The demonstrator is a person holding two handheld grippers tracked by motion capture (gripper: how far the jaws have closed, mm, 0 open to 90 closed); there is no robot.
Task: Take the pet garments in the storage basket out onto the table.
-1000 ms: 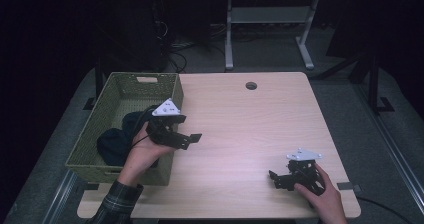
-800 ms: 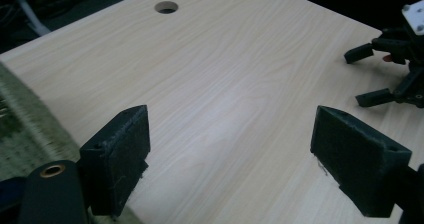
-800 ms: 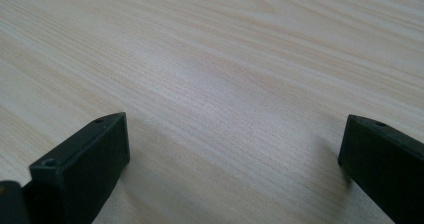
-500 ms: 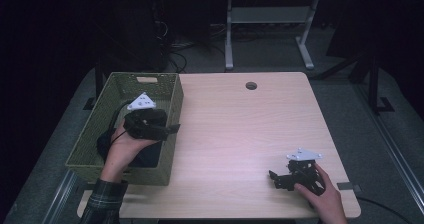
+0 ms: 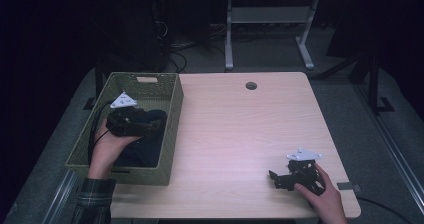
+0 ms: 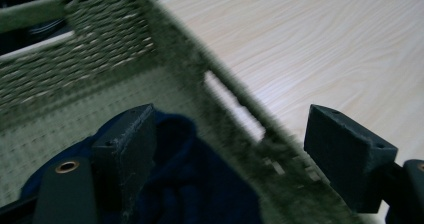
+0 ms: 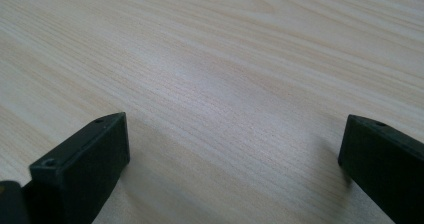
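Surroundings: dark room, grey floor around a light wood bench (image 5: pixel 240 134); a white metal frame (image 5: pixel 267 29) stands on the floor beyond the far edge, with cables on the floor to its left.
Bench: pale wood grain, a round cable hole (image 5: pixel 251 86) near the far edge.
Basket: green woven basket (image 5: pixel 170 109) sits on the left end of the bench, long side running away from the person; a handle slot shows in its far wall.
Cloth: dark blue cloth (image 6: pixel 200 184) lies bunched inside the basket, toward its near half.
Left gripper: left gripper (image 5: pixel 150 125) is held over the basket interior, just above the cloth, its grey plate on top; jaws spread wide. In the left gripper view one jaw is inside the basket beside the cloth and the other shows past the basket's right wall, so the wall crosses the gap between them. Nothing is pinched.
Left hand: left hand (image 5: pixel 107 144) grips the body of the tool from the near side; a plaid sleeve shows at the bottom edge.
Right gripper: right gripper (image 5: pixel 274 178) rests low at the near right corner of the bench, pointing left; jaws spread wide over bare wood, holding nothing.
Right hand: right hand (image 5: pixel 325 196) wraps the back of it.
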